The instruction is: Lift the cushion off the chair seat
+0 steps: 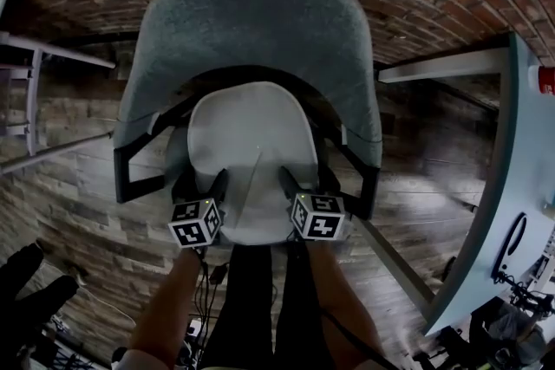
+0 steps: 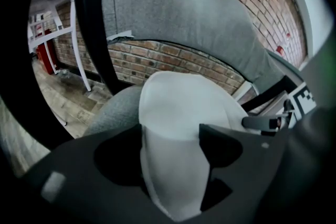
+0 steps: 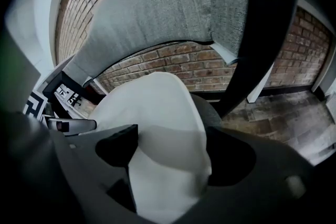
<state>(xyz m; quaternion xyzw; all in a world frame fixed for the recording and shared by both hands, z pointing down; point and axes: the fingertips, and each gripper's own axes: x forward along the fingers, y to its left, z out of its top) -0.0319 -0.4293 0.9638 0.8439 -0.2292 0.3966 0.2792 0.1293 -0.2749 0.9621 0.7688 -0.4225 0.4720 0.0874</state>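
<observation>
A white cushion point(image 1: 251, 143) lies on the seat of a grey upholstered chair point(image 1: 251, 22) with black armrests. Its front edge points towards me. My left gripper point(image 1: 204, 185) stands at the cushion's front left corner and my right gripper point(image 1: 308, 179) at the front right. In the left gripper view the left gripper point(image 2: 170, 149) is wide open with the cushion point(image 2: 184, 107) filling the gap between the jaws. The right gripper view shows the same: the right gripper point(image 3: 170, 152) is wide open astride the cushion point(image 3: 152, 107). The grey seat point(image 2: 113, 110) shows beside the cushion.
A brick wall runs behind the chair, above a wooden floor. A white table point(image 1: 494, 212) stands close on the right with a red object point(image 1: 545, 80) and cables on it. White furniture legs point(image 1: 35, 74) stand at the left. The person's legs are just below the seat's front.
</observation>
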